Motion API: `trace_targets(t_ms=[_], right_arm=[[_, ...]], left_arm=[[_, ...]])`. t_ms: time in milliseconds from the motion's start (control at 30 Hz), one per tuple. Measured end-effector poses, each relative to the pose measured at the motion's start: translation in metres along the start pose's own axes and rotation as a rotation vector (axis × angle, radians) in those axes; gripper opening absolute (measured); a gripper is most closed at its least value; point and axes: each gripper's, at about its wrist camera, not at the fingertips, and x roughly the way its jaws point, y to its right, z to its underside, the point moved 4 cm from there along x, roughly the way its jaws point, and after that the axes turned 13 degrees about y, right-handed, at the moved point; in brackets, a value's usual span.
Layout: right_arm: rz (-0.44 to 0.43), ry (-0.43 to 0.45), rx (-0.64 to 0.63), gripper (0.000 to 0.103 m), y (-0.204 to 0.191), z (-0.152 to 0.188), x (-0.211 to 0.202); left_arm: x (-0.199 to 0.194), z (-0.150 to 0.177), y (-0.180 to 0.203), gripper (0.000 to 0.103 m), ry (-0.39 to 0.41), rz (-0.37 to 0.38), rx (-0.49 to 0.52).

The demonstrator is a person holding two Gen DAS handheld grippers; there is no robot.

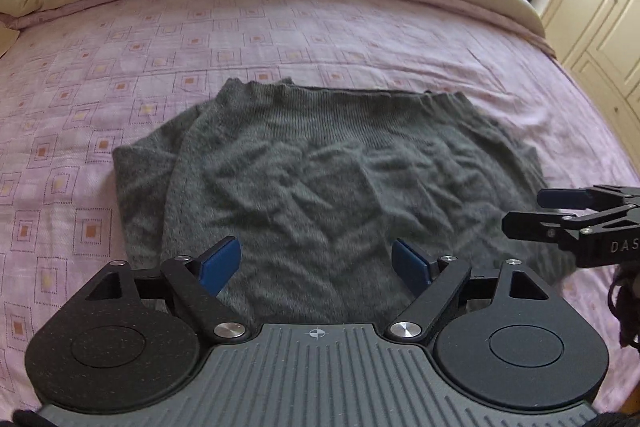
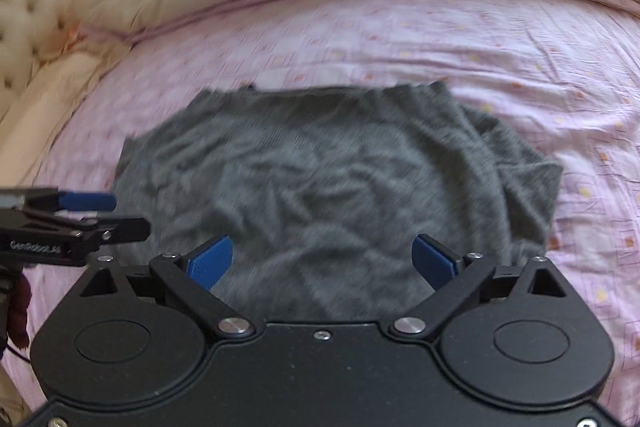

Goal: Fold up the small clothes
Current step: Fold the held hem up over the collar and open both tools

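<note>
A grey knit garment (image 1: 320, 171) is spread, wrinkled, in the middle of the bed (image 1: 120, 39), toward its near edge. The left gripper (image 1: 316, 267) and right gripper (image 2: 322, 261) are held spread above its near hem, empty. The near corners should probably be pinched together and carried evenly toward the ribbed far edge.

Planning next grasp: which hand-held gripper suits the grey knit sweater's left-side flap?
Left, probably: left hand-held gripper is open near the flap of the grey knit sweater; right hand-held gripper is open but at the opposite edge.
</note>
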Motion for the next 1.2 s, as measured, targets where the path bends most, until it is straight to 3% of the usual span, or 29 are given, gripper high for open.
trace_targets(t_ms=[167, 300, 467, 600, 667, 1100, 1200], right_arm=[[0.014, -0.072, -0.104, 0.099, -0.011, 0.017, 0.012], [0.122, -0.141, -0.114, 0.099, 0.012, 0.027, 0.023], [0.174, -0.154, -0.067, 0.102, 0.038, 0.028, 0.021], [0.185, -0.168, -0.086, 0.102, 0.033, 0.029, 0.022], [0.194, -0.167, -0.080, 0.102, 0.032, 0.030, 0.024], [0.162, -0.079, -0.113, 0.103, 0.031, 0.038, 0.019], [0.151, -0.048, -0.130, 0.103, 0.030, 0.042, 0.016]], left_arm=[[0.011, 0.014, -0.007, 0.083, -0.056, -0.048, 0.047], [0.024, 0.021, -0.030, 0.083, -0.121, -0.121, 0.048], [0.028, 0.021, -0.036, 0.084, -0.137, -0.096, 0.076], [0.031, 0.024, -0.032, 0.097, -0.138, -0.083, 0.082], [0.033, 0.024, -0.030, 0.102, -0.139, -0.082, 0.081], [0.035, 0.030, -0.025, 0.103, -0.094, -0.113, 0.092], [0.038, 0.028, -0.024, 0.103, -0.122, -0.117, 0.097]])
